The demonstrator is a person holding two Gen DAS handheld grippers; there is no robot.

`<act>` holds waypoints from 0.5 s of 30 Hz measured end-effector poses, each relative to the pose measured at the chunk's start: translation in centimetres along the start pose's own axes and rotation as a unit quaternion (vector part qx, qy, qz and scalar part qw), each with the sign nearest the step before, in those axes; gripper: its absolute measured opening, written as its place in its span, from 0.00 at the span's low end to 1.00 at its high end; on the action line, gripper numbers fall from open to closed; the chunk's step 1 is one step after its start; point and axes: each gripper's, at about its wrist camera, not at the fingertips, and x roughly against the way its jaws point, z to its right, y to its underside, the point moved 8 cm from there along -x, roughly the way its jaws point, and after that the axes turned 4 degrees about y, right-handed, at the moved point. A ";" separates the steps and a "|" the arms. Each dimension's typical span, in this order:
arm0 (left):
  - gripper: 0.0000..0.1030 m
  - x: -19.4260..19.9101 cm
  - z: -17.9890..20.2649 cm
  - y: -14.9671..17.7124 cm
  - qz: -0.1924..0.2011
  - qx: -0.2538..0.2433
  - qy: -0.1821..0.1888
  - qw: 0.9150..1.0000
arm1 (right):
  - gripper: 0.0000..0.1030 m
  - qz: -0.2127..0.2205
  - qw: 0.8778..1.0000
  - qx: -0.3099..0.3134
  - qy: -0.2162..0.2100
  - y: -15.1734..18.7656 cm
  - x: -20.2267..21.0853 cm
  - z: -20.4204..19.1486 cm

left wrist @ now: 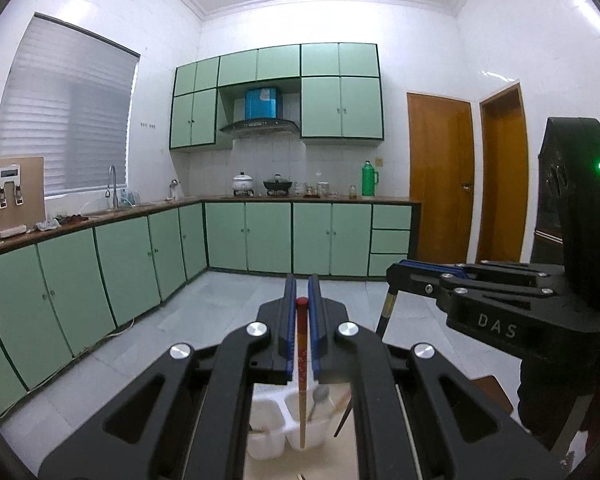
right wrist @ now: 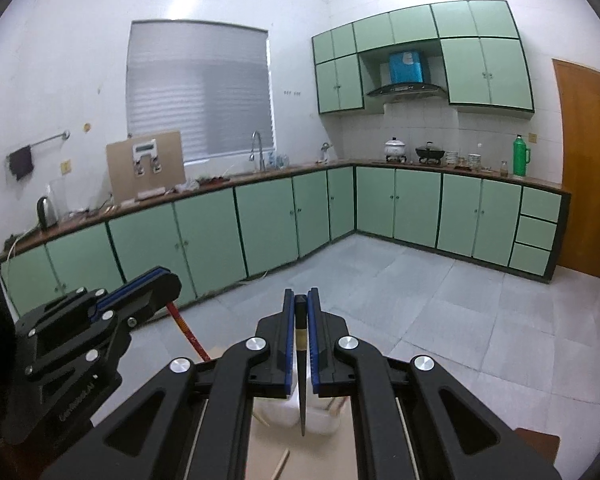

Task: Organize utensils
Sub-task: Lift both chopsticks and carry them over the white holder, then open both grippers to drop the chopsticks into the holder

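My left gripper [left wrist: 302,292] is shut on a red-topped wooden chopstick [left wrist: 302,368] that hangs tip down over a white divided utensil holder [left wrist: 272,428]. The holder has a metal spoon [left wrist: 319,398] and other sticks in it. My right gripper [right wrist: 301,300] is shut on a dark chopstick with a pale band [right wrist: 301,372], tip down above the same holder [right wrist: 320,416]. The right gripper shows at the right of the left wrist view [left wrist: 404,270]; the left gripper shows at the left of the right wrist view [right wrist: 156,280].
The holder stands on a light wooden table [right wrist: 268,452] with a loose chopstick [right wrist: 281,465] on it. Beyond lies a grey tiled floor [right wrist: 420,300], green kitchen cabinets [left wrist: 268,236], and brown doors [left wrist: 440,176].
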 end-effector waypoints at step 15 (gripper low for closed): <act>0.04 -10.0 -3.3 3.8 -0.044 0.014 -0.029 0.998 | 0.06 -0.043 0.999 0.000 0.020 3.1 -9.5 1.9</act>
